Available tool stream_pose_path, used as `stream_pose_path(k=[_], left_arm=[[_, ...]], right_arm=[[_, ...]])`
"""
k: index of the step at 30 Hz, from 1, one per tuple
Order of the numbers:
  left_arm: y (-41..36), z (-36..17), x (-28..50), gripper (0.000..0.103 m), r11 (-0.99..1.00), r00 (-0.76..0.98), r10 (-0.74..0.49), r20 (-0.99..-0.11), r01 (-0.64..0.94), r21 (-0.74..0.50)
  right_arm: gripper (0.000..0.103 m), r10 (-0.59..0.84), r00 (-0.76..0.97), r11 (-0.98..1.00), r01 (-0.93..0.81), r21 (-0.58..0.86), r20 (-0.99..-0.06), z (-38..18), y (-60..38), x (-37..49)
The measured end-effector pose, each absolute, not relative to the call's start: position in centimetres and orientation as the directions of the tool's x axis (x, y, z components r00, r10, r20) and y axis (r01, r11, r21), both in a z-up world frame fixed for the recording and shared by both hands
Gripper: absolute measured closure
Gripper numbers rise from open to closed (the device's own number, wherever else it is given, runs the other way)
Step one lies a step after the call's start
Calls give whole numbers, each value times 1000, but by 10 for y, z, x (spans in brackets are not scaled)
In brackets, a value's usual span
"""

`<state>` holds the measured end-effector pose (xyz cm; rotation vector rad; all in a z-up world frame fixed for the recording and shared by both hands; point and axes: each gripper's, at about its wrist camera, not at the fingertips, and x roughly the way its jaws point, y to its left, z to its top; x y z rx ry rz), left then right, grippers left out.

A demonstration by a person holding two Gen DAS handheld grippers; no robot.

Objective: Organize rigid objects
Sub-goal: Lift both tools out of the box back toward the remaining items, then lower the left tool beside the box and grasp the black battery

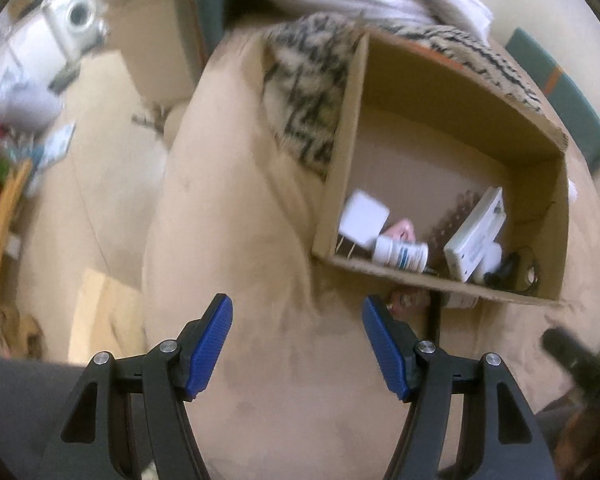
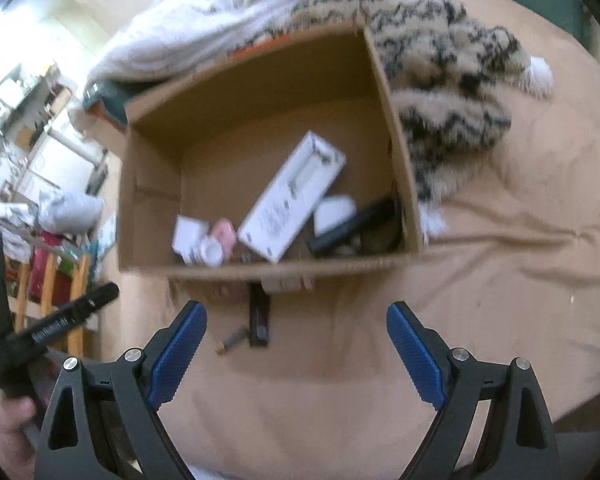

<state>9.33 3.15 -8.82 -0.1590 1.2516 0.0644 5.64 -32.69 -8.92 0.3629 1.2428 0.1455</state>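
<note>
left hand-held gripper [image 1: 296, 346] jaws apart, empty; right hand-held gripper [image 2: 296, 354] likewise

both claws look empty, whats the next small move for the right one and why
Probably lower the open right claw onto the dark flat rectangular bar lying on the tan bedcover just outside the brown cardboard box. It sits nearly between the fingers, while most other items are already inside the box. The left claw is open too.
</note>
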Motion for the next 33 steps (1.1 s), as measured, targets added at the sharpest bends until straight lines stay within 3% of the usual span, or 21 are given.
stream_pose_path(k=[4,6,10,12,20,22,23,24,33], left_arm=[[34,-99,94,39,979,265,-66,-962,-171,-115],[33,-98,95,39,979,269,-54,-962,-177,-105],[29,-97,98,39,982,277,-24,-961,-173,-75],[31,-97,99,39,982,272,-28,-962,-173,-77],[37,-103,99,39,978,256,-28,-966,-195,-80],[37,-103,99,39,976,256,-34,-966,-198,-86],[36,-103,99,39,976,255,-37,-966,-198,-90],[35,-103,99,39,976,255,-40,-966,-196,-92],[29,-107,97,39,981,247,-38,-968,-177,-83]], right_arm=[[6,332,241,925,103,365,-912,-113,-318,62],[19,368,201,913,109,394,-908,-126,-310,68],[35,377,120,918,82,388,-918,-148,-282,86],[56,363,75,926,79,369,-929,-162,-266,97],[62,237,70,971,8,238,-969,-179,-228,110],[75,219,76,976,-2,220,-973,-176,-229,108],[87,222,80,975,-8,222,-972,-175,-232,107],[91,227,80,974,-12,227,-971,-175,-233,105],[91,296,77,954,-81,290,-952,-136,-247,76]])
